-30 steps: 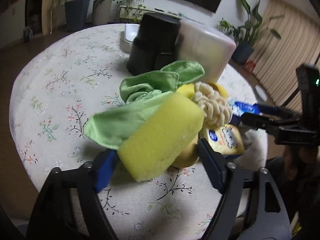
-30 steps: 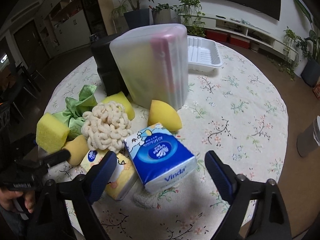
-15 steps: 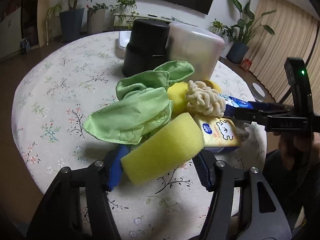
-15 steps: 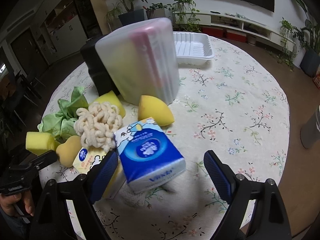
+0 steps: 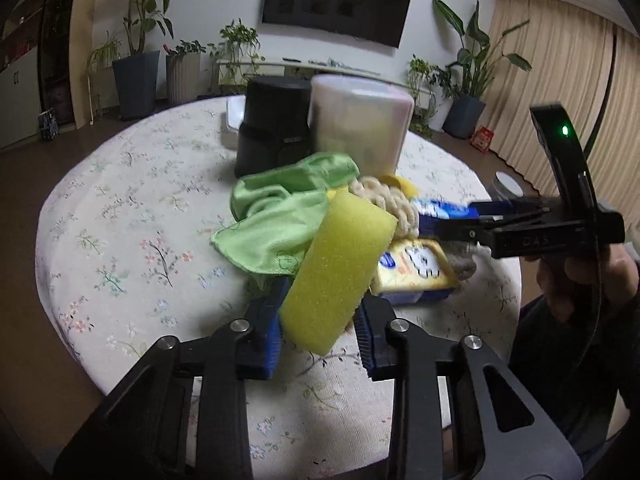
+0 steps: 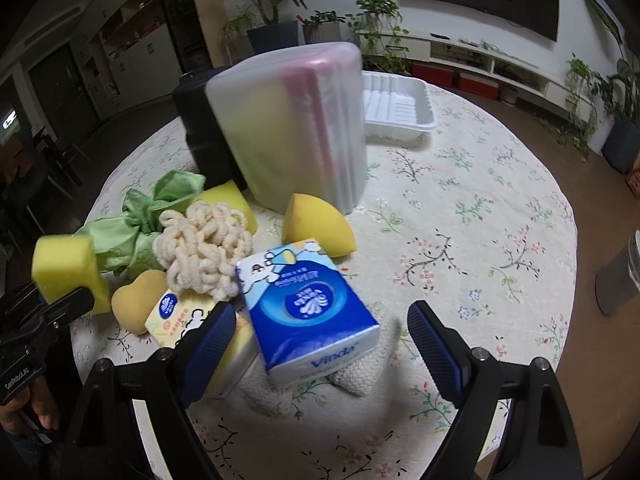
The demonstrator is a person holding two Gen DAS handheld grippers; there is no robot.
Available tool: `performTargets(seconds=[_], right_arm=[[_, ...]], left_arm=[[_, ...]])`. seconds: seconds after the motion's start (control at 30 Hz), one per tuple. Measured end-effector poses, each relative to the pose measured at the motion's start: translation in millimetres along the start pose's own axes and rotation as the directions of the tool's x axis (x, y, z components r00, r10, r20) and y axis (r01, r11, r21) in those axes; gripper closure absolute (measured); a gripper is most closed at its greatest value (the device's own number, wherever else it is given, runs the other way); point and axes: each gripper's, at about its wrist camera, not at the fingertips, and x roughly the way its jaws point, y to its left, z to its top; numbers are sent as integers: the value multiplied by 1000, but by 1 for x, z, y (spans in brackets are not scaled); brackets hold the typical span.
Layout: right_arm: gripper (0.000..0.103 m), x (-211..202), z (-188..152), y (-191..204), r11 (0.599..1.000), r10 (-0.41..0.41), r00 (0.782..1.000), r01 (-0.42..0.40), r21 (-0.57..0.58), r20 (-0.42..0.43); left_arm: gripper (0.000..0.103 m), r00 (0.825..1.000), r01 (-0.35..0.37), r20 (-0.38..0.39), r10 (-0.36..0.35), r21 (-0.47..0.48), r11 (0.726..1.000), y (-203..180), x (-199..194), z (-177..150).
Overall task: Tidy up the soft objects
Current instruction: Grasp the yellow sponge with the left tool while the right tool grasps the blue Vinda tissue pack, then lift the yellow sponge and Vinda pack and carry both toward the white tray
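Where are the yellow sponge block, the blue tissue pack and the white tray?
yellow sponge block (image 5: 338,270), left wrist view, middle of its broad face.
blue tissue pack (image 6: 304,304), right wrist view, printed top face.
white tray (image 6: 400,110), right wrist view, ribbed floor.

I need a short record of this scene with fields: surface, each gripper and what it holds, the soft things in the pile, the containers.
surface: round table with floral cloth
left gripper: jaws closing on the yellow sponge, pads pressing its sides
right gripper: open, blue tissue pack between the jaws, not gripped
pile: green cloth, cream knitted scrubber, yellow tissue pack
containers: translucent box, black bin, white tray
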Motion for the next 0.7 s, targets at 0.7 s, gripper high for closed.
performTargets(seconds=[0.7], right_arm=[[48, 4, 1, -6, 999, -40, 999, 40, -9, 10]], left_arm=[[81, 1000, 15, -6, -15, -31, 999, 5, 3, -1]])
